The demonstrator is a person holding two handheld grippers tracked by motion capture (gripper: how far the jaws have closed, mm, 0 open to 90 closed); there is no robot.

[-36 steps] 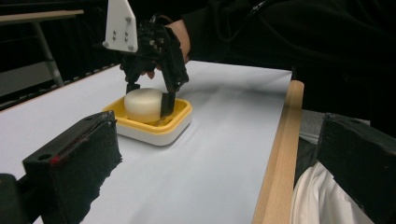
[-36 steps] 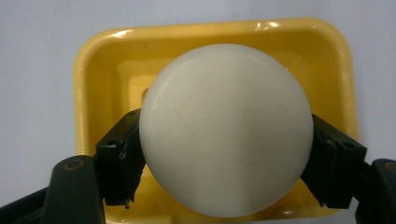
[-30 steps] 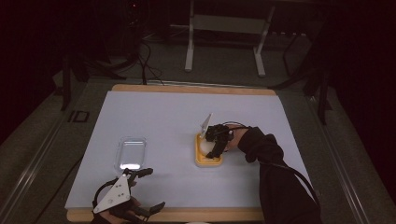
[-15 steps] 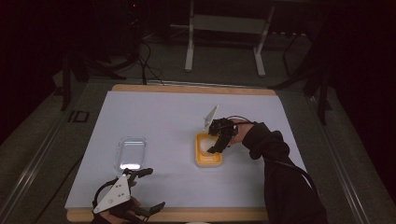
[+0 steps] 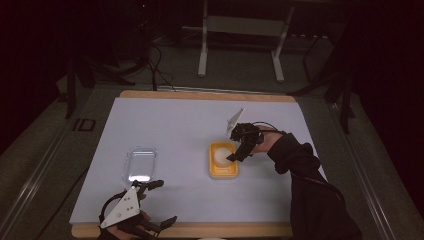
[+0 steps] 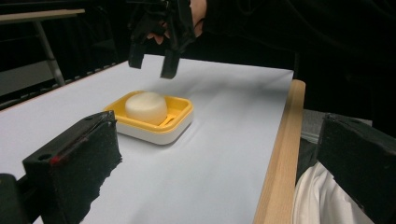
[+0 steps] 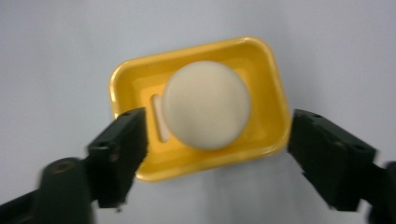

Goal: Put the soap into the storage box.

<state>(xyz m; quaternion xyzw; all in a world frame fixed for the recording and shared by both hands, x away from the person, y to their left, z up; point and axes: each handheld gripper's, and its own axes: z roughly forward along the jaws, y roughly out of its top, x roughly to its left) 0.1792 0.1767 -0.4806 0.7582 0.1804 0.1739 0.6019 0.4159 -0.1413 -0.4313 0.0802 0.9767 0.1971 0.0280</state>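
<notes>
A yellow soap dish (image 5: pixel 223 171) sits right of the table's middle with a round white soap bar (image 5: pixel 222 156) lying in it. My right gripper (image 5: pixel 239 150) hovers just above the dish, pointing down. Its jaws have just been opening and stand wide, with nothing between them. In the right gripper view the soap (image 7: pixel 205 105) and dish (image 7: pixel 268 135) lie below the spread jaws of the right gripper (image 7: pixel 217 126). My left gripper (image 5: pixel 164 201) rests open near the front edge. Its view shows the dish (image 6: pixel 180 123), the soap (image 6: pixel 145 107) and the right gripper (image 6: pixel 152 65) above them.
A clear plastic tray (image 5: pixel 141 163) lies on the white table cover, front left, just beyond the left gripper. The wooden table edge (image 6: pixel 280 163) runs close beside the left gripper's jaws. Metal stand legs (image 5: pixel 202 55) stand on the floor behind the table.
The right gripper has lifted from the dish and its jaws have spread apart. The soap has stayed in the dish. The left gripper has not moved.
</notes>
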